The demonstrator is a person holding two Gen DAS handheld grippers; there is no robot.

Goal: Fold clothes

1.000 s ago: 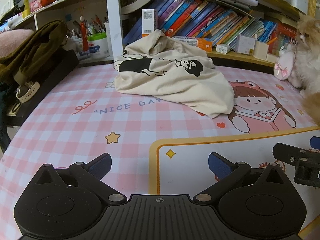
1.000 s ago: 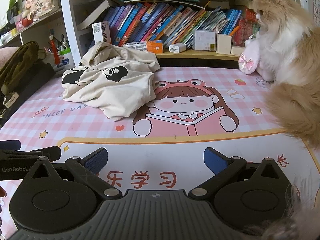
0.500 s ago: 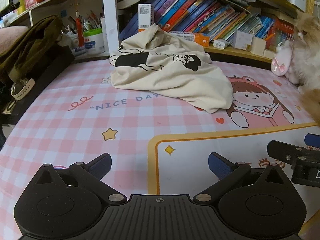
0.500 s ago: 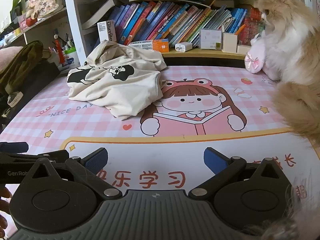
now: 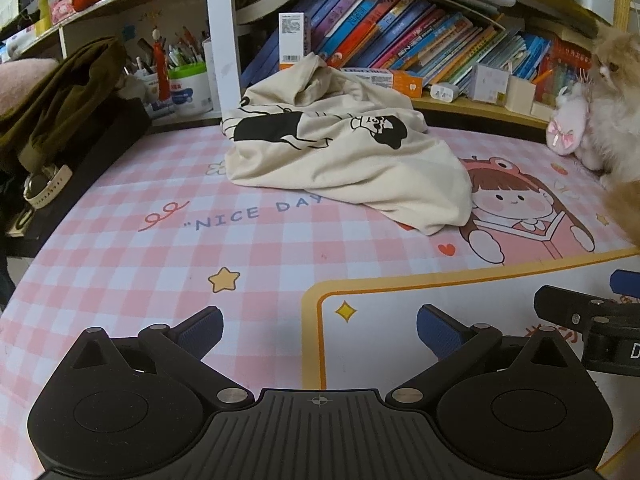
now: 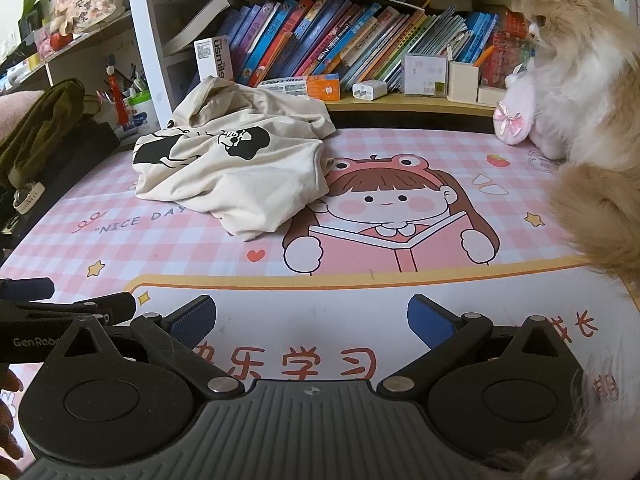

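A crumpled cream T-shirt (image 5: 344, 160) with black cartoon prints lies in a heap at the back of the pink checked desk mat (image 5: 160, 264), against the bookshelf; it also shows in the right wrist view (image 6: 232, 168). My left gripper (image 5: 319, 330) is open and empty, low over the mat's near part, well short of the shirt. My right gripper (image 6: 310, 320) is open and empty, beside it to the right, also short of the shirt. Each gripper's side shows in the other's view.
A fluffy orange and white cat (image 6: 592, 120) sits on the mat's right side, beside a pink plush toy (image 6: 514, 122). A bookshelf (image 5: 420, 40) runs along the back. An olive garment (image 5: 60, 92) and a watch (image 5: 44, 188) lie at the left edge.
Both grippers have moved slightly forward toward the shirt, staying open. The shirt has not moved; the cat has barely shifted.
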